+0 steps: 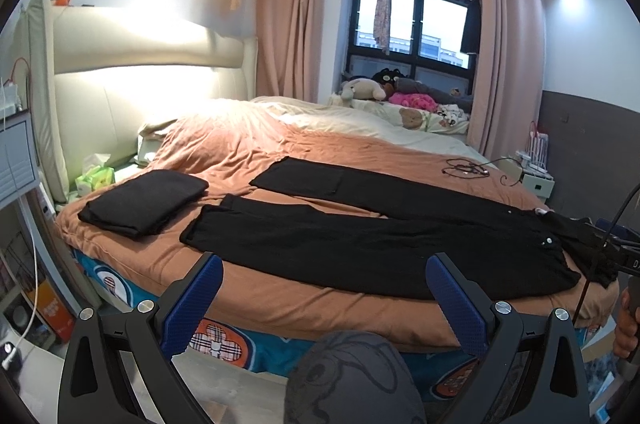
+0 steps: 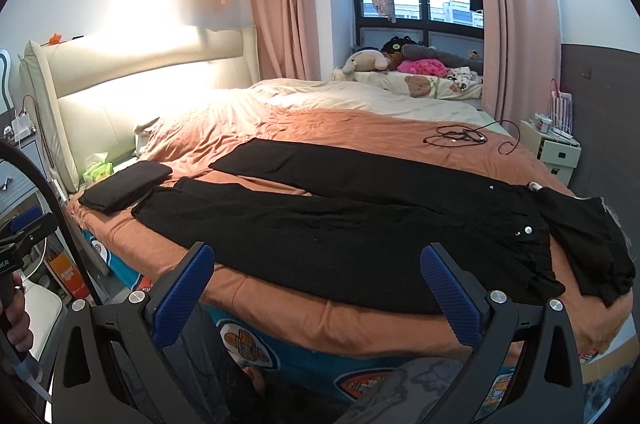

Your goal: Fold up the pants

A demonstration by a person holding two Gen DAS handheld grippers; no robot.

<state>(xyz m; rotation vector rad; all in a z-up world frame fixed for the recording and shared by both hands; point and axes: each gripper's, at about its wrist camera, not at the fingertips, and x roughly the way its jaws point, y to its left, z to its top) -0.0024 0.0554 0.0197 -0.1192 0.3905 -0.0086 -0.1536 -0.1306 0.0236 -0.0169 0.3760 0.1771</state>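
Note:
Black pants (image 1: 360,236) (image 2: 340,224) lie spread flat on the orange bedspread (image 1: 280,300), legs pointing left and apart, waist with silver buttons at the right. My left gripper (image 1: 324,280) hovers open in front of the bed's near edge, short of the near leg. My right gripper (image 2: 318,272) is open too, held just before the near edge below the pants' thigh part. Neither touches the cloth. The right gripper's body shows at the right edge of the left wrist view.
A folded black garment (image 1: 144,202) (image 2: 124,186) lies at the left end of the bed. Another black piece (image 2: 588,244) lies right of the waist. A black cable (image 2: 460,136) sits at the far side. A tissue pack (image 1: 94,178) is by the headboard.

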